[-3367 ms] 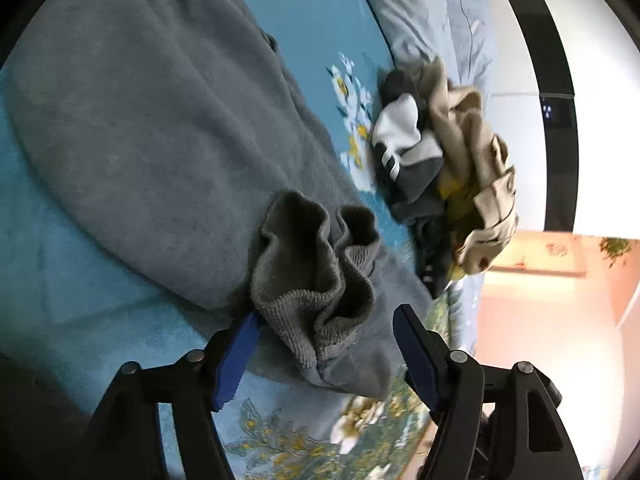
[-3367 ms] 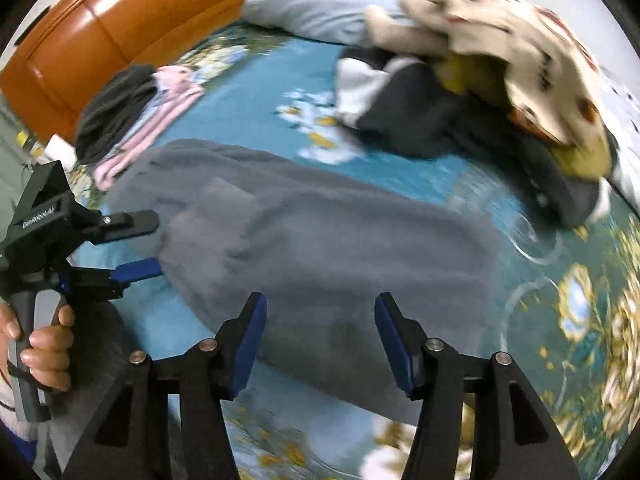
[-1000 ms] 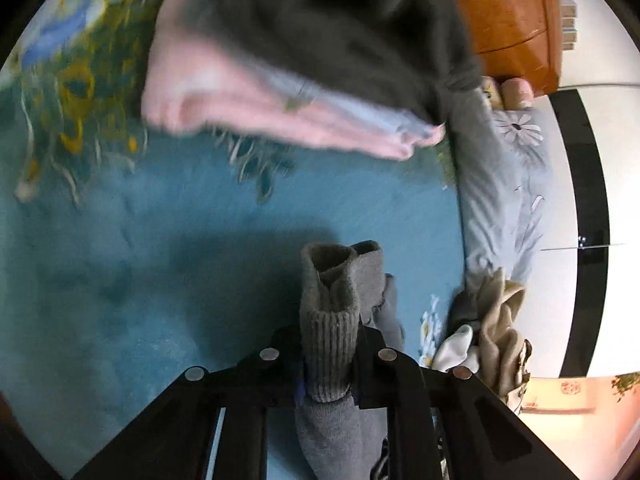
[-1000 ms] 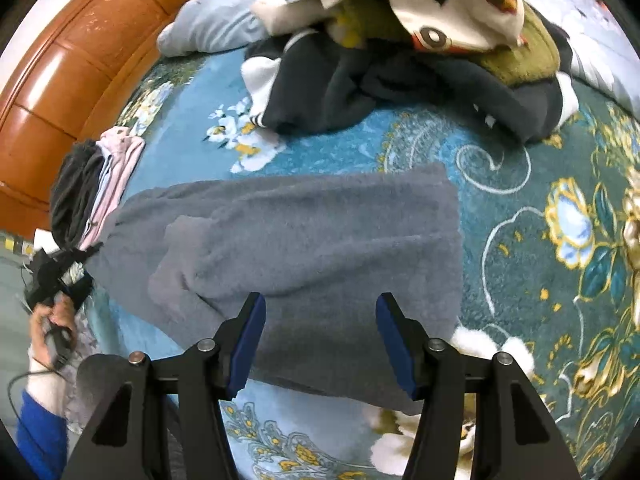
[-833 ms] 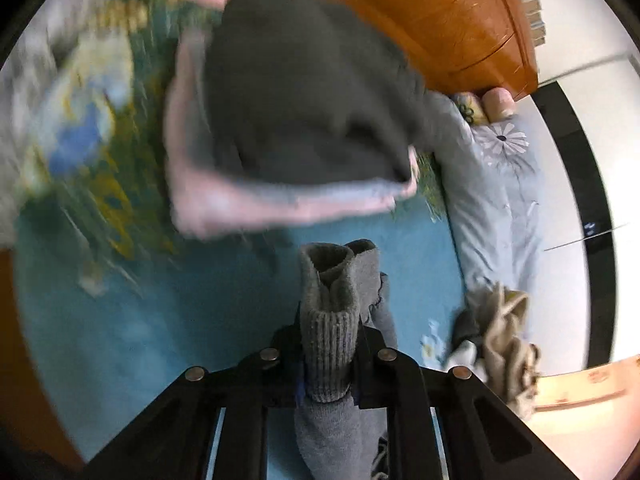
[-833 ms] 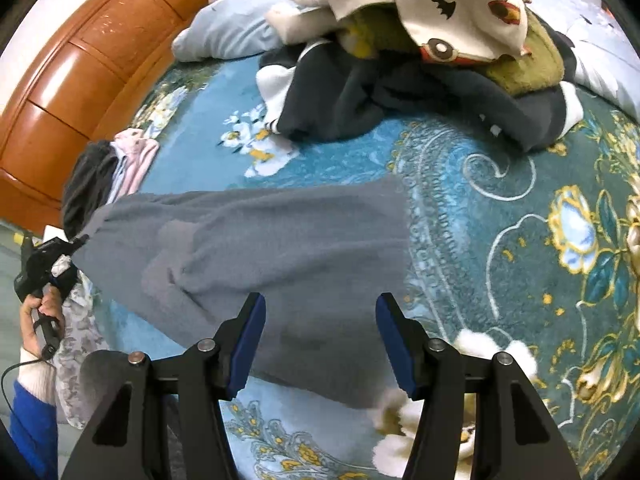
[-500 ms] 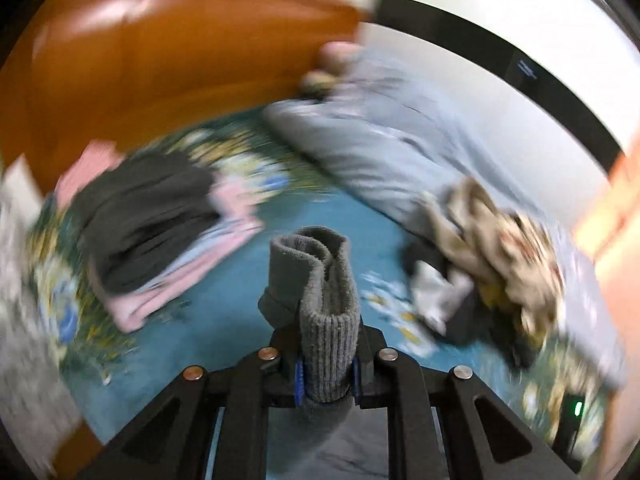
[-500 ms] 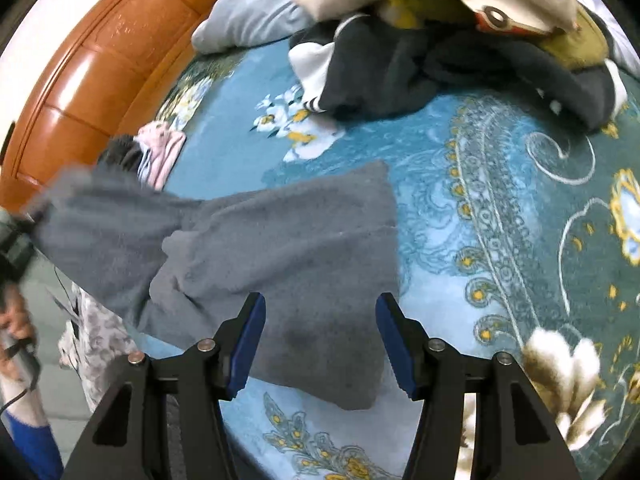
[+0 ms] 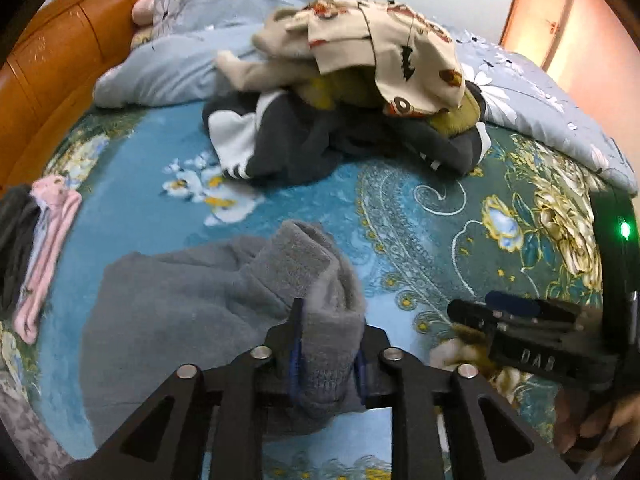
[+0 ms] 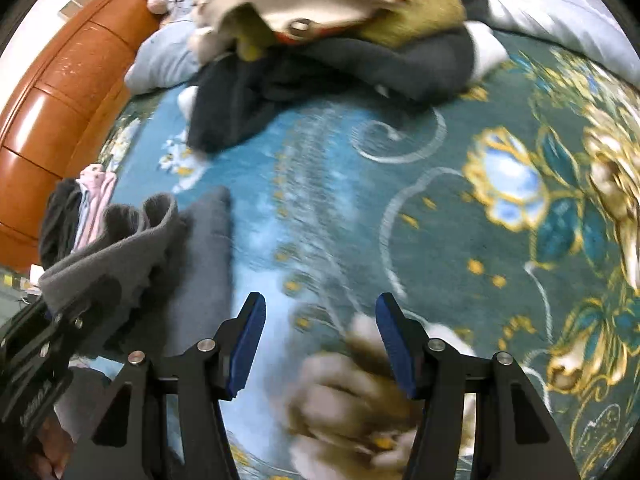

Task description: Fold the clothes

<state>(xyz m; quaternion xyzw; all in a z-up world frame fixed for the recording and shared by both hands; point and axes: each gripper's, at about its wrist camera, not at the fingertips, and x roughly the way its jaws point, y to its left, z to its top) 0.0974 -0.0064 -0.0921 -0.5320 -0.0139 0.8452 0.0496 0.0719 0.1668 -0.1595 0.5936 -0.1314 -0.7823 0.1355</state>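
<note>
Grey fleece garment lies on the blue floral bed cover, its ribbed cuff bunched between the pads of the left gripper, whose jaws are opening while still touching it. Right gripper hangs spread and empty over the cover, beside the garment's edge.

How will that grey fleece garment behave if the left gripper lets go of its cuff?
The grey fleece garment looks floppy: it bunches and droops around the left gripper, whose jaws are opening. Released, its ribbed cuff would probably slump onto the bedspread rather than slide; the pile looks grippy.
</note>
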